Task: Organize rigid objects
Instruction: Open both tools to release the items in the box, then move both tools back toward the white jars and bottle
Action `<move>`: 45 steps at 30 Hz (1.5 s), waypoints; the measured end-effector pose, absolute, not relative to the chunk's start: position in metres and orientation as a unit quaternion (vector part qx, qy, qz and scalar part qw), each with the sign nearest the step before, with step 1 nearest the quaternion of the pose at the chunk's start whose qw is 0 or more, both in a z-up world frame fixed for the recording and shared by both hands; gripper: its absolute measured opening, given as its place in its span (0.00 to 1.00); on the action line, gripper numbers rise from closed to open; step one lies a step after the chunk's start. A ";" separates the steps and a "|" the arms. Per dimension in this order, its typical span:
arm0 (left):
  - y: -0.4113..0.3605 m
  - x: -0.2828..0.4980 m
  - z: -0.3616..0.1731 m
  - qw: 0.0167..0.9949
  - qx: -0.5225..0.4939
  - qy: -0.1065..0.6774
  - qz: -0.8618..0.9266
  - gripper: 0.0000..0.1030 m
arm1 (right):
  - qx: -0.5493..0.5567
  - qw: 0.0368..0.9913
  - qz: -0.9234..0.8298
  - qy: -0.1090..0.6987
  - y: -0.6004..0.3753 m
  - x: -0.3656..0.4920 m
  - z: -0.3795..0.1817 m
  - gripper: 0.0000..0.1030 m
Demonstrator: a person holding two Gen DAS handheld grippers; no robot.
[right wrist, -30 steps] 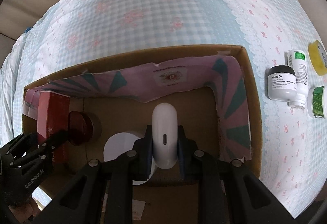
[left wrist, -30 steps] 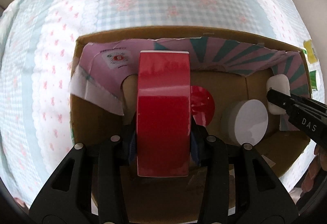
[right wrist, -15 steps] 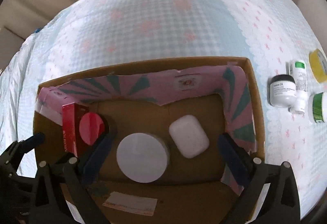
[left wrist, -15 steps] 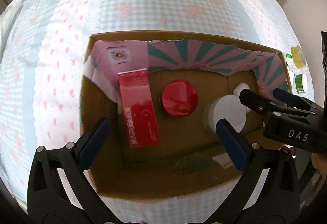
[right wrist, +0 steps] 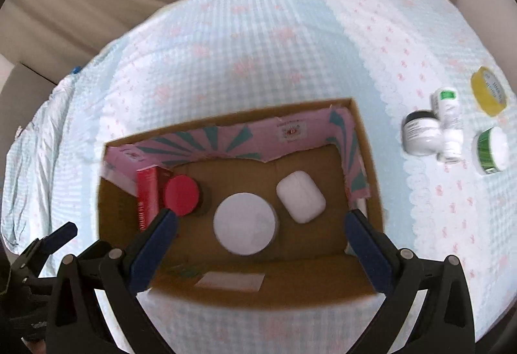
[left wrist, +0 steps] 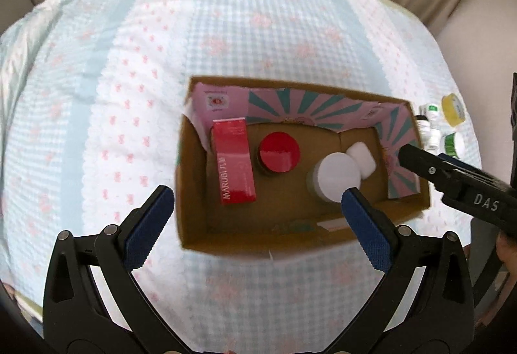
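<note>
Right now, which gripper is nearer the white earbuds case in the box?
Right. The right gripper hangs open over the box's right half, above the white earbuds case. The left gripper hangs open over the box's left side, farther away.

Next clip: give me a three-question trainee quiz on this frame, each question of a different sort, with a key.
1. True or false: the left gripper and the right gripper are both open and hold nothing.
2. How many items lie inside the box?
3. Multiple choice: which item lies at the box's left end? A) red carton B) white case C) white-lid jar

Key:
1. True.
2. Four: the red carton, the red-lid jar, the white-lid jar and the white case.
3. A.
</note>
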State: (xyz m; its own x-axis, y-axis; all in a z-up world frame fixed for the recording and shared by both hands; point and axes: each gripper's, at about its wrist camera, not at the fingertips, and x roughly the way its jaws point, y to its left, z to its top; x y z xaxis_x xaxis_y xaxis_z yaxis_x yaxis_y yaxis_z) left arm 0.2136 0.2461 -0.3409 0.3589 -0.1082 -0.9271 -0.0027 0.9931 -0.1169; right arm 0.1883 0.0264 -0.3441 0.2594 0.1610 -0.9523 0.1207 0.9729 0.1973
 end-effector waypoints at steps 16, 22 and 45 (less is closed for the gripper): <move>0.230 0.131 -0.203 0.875 -0.027 0.483 -0.027 1.00 | 0.042 0.845 -0.007 0.533 0.029 0.112 -0.182 1.00; 0.189 0.106 -0.147 0.902 -0.012 0.429 -0.045 1.00 | 0.049 0.875 -0.036 0.480 -0.007 0.072 -0.118 1.00; -0.093 0.123 -0.113 0.914 0.030 0.397 -0.085 1.00 | 0.016 0.901 0.018 0.433 -0.233 0.030 -0.098 1.00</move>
